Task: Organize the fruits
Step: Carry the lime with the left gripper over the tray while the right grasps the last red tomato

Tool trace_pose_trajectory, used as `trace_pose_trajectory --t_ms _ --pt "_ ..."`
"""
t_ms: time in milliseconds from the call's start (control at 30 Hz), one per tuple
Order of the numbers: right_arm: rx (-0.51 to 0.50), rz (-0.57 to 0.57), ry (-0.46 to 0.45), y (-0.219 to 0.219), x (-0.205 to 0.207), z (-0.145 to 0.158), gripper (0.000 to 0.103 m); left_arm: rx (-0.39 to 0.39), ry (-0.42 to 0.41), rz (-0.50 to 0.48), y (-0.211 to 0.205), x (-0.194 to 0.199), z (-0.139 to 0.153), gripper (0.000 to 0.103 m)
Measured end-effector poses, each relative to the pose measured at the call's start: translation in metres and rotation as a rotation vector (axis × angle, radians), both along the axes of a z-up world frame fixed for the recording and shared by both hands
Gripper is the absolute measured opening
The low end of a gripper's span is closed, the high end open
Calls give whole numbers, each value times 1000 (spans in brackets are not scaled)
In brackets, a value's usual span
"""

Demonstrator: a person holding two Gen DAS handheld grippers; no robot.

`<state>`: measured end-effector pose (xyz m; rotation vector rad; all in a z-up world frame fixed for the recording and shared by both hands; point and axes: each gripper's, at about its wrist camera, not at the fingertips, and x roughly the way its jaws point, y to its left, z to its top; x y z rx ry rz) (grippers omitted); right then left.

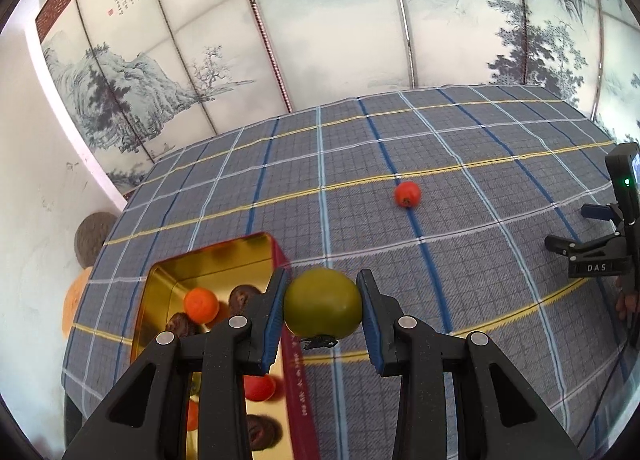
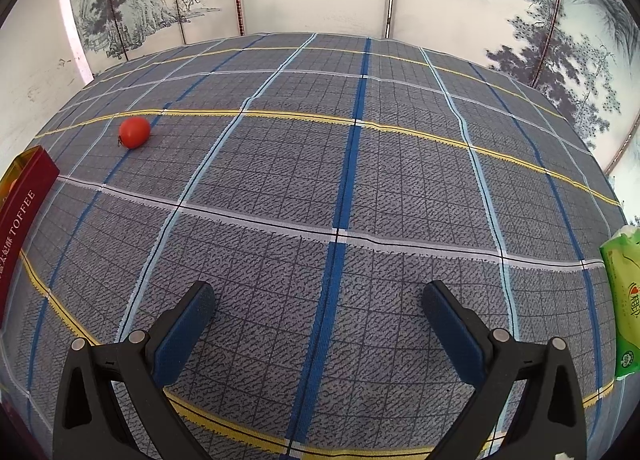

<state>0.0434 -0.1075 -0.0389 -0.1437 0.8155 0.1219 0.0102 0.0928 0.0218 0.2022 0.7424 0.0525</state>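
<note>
Green fruit (image 1: 323,303) pinched between the blue pads of the left gripper (image 1: 323,310), carried just off the right wall of the gold tin (image 1: 218,260), likely bound for it. Tin already holds orange, red and dark brown fruits, so it looks like the collecting spot. Right gripper (image 2: 318,318) hangs idle over the checked cloth (image 2: 360,180), jaws wide, nothing between them. Farther out, one red fruit (image 1: 407,194) lies alone on the cloth, not yet gathered.
</note>
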Motion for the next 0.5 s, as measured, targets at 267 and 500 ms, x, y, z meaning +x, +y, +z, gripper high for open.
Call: trace_pose_trajectory --t_ms 267,500 --pt "48 100 -86 12 -10 13 101 -30 17 64 34 -12 -10 36" --pt "108 440 -96 101 17 32 97 -68 47 141 72 -18 -21 36"
